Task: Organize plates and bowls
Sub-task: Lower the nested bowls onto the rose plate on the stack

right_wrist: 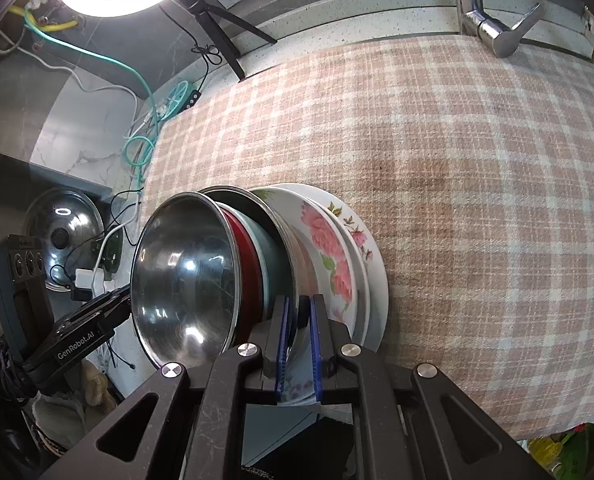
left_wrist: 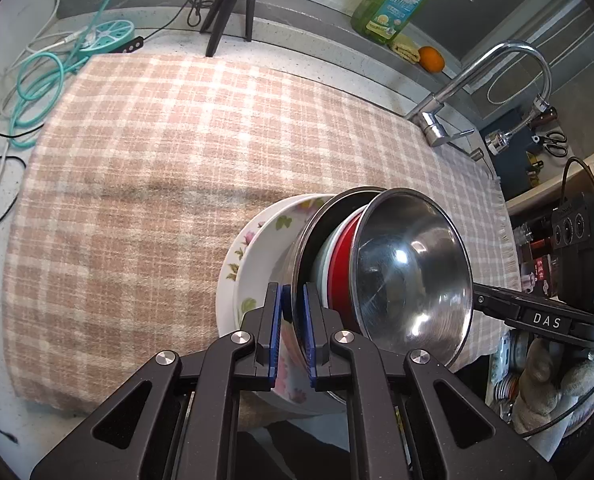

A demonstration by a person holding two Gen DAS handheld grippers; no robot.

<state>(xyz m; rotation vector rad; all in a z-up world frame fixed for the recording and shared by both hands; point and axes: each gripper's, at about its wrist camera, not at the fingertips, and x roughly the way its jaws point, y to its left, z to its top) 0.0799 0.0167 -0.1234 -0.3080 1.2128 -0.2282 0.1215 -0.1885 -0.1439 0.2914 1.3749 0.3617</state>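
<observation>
I judge the nested stack at lower centre of both frames, floral plates (right_wrist: 329,248) then steel bowl (left_wrist: 413,276), heavy, slick and breakable on the checked tabletop (left_wrist: 145,152), with my left claw (left_wrist: 293,332) and right claw (right_wrist: 299,344) each clamped on a dark steel pan rim.

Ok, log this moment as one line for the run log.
left claw: shut on steel dish rim | right claw: shut on same rim | nested stack: tilted on edge over plaid cloth
</observation>
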